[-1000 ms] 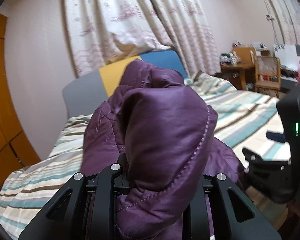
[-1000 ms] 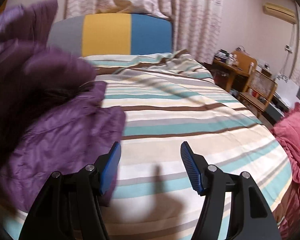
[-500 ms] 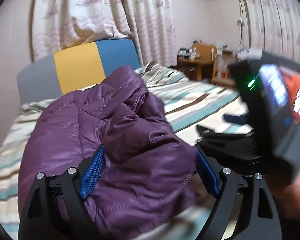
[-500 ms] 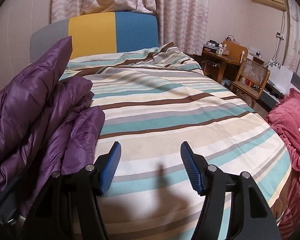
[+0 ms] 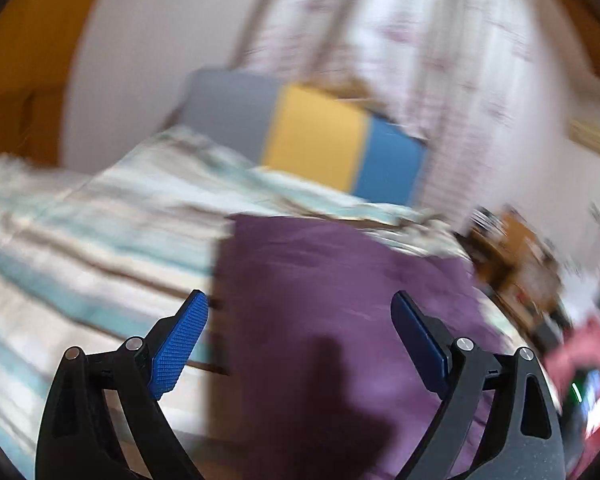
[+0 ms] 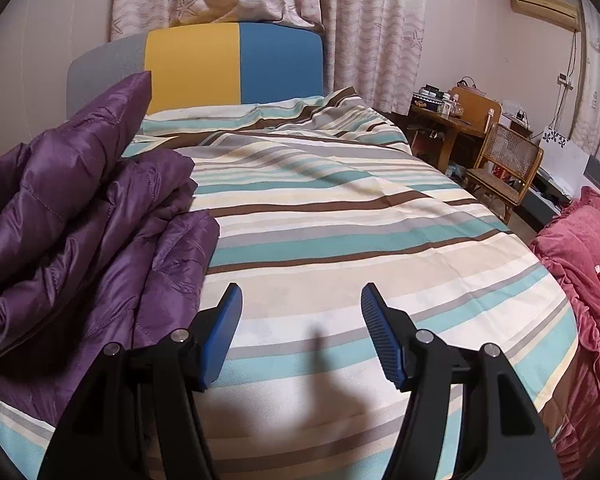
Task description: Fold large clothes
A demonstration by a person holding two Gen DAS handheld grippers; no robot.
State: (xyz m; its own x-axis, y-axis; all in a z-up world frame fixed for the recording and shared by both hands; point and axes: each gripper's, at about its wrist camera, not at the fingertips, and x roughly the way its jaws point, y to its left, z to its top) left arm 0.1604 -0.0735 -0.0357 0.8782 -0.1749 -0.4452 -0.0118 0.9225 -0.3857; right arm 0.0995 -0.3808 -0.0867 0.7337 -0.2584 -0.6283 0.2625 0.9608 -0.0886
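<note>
A purple quilted jacket lies bunched on the left side of the striped bed. In the blurred left wrist view the jacket lies on the bed ahead of and below my left gripper, which is open and empty above it. My right gripper is open and empty, low over bare bedding just right of the jacket's edge.
A grey, yellow and blue headboard stands at the far end under curtains. A wooden desk and cane chair stand right of the bed. A red blanket lies at the right edge.
My left gripper has let go of the jacket and pulled back, swinging fast; the jacket now lies on the bed. My right gripper has stayed open and barely moved.
</note>
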